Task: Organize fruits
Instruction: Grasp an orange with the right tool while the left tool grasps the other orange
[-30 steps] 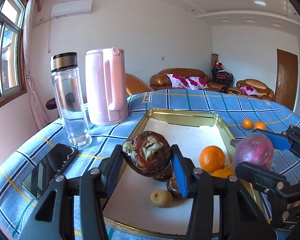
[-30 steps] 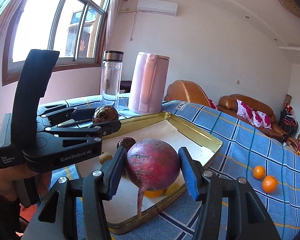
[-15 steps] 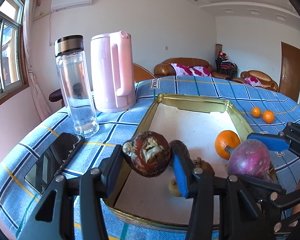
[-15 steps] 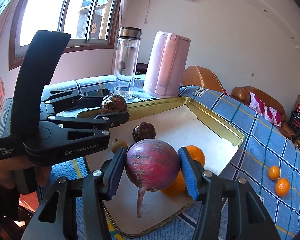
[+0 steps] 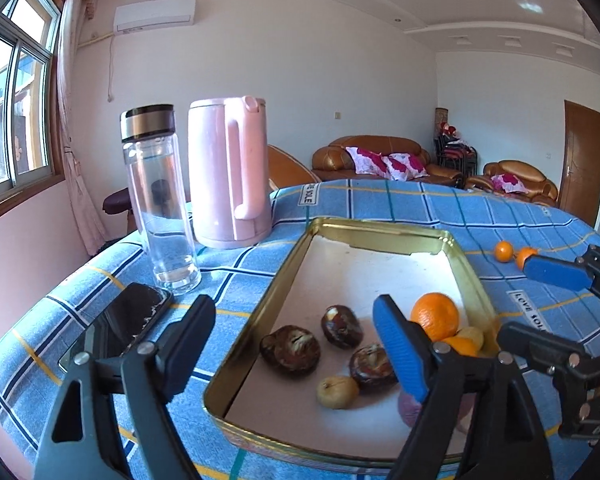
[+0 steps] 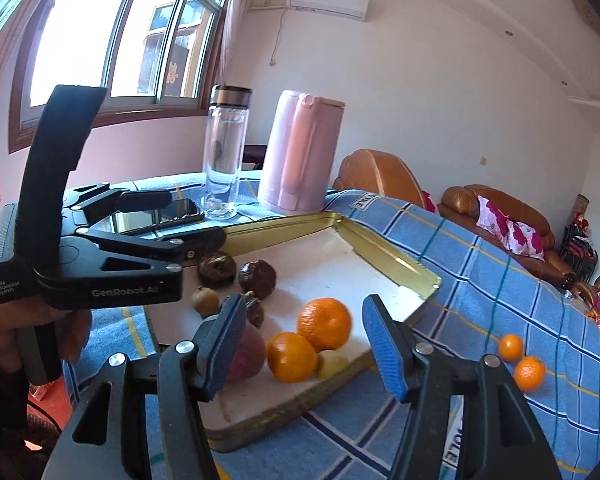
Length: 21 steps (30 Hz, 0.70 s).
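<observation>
A gold tray [image 5: 260,312] [image 6: 396,264] holds three brown fruits, the nearest one [image 5: 290,350] [image 6: 216,266] by its left rim, plus a small yellowish fruit [image 5: 337,391] and two oranges [image 5: 436,316] [image 6: 324,324]. My left gripper [image 5: 296,332] [image 6: 194,218] hangs over the tray's left rim, its jaws opening with nothing between them. My right gripper [image 6: 304,344] is over the tray's near right corner, jaws opening too. A purple root vegetable [image 6: 246,350] [image 5: 410,404] lies in the tray, half hidden by a finger in both views.
A glass bottle [image 5: 160,200], a pink kettle [image 5: 228,176] and a dark phone [image 5: 124,328] stand left of the tray on the blue checked cloth. Two small oranges [image 6: 510,346] lie on the cloth to the right. Sofas stand behind the table.
The left gripper opened and its brown fruit dropped into the tray. The right gripper widened and the purple root vegetable fell out of it into the tray.
</observation>
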### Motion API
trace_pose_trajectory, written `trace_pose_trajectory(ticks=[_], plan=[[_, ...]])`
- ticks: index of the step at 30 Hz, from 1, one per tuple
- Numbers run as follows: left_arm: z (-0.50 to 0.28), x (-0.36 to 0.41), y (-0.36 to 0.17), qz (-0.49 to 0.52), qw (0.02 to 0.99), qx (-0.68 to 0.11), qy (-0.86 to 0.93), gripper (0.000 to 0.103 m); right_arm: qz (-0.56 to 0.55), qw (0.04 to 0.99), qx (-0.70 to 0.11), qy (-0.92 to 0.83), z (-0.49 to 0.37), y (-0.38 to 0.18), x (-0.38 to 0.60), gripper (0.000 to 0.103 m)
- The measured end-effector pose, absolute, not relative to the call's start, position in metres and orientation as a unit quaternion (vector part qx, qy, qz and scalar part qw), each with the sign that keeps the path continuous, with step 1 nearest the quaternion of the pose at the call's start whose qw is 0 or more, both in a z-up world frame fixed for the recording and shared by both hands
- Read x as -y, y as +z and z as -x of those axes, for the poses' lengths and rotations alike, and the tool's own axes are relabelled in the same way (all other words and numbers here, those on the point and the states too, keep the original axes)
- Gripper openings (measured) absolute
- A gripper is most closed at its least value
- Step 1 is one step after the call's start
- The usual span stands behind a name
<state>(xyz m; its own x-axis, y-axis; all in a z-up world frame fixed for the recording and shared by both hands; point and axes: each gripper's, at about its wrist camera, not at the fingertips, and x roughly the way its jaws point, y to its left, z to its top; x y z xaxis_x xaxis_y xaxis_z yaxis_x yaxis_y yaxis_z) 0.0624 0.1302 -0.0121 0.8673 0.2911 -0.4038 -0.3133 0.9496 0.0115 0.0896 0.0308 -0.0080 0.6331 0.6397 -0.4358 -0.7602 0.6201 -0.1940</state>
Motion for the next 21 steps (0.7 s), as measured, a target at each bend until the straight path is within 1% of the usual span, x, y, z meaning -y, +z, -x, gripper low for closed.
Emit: trace_pose_trajectory(ticks=[4, 5, 8, 9, 12, 17, 21], plan=[[-0.067, -0.1, 0.01, 0.017, 0.975, -0.182, 0.127, 0.096, 0.176, 0.908, -0.156, 0.348, -0.107, 0.013, 0.01, 0.065], [-0.069, -0.091, 0.016, 0.015, 0.977, -0.177, 0.114, 0.097, 0.173, 0.913, -0.155, 0.335, -0.113, 0.017, 0.021, 0.066], [-0.082, -0.062, 0.032, 0.005, 0.982, -0.17, 0.078, 0.098, 0.163, 0.93, -0.156, 0.29, -0.131, 0.029, 0.052, 0.066], [-0.088, -0.052, 0.037, 0.002, 0.983, -0.169, 0.066, 0.099, 0.159, 0.935, -0.157, 0.276, -0.138, 0.032, 0.061, 0.067], [-0.11, -0.027, 0.047, 0.004, 0.983, -0.18, 0.041, 0.1, 0.142, 0.944, -0.168, 0.245, -0.16, 0.035, 0.086, 0.067], [-0.153, 0.008, 0.048, 0.006, 0.979, -0.2, 0.027, 0.1, 0.096, 0.95, -0.226, 0.195, -0.213, 0.027, 0.121, 0.067], [-0.186, 0.033, 0.036, 0.01, 0.975, -0.221, 0.026, 0.1, 0.066, 0.943, -0.272, 0.183, -0.252, 0.014, 0.134, 0.067]])
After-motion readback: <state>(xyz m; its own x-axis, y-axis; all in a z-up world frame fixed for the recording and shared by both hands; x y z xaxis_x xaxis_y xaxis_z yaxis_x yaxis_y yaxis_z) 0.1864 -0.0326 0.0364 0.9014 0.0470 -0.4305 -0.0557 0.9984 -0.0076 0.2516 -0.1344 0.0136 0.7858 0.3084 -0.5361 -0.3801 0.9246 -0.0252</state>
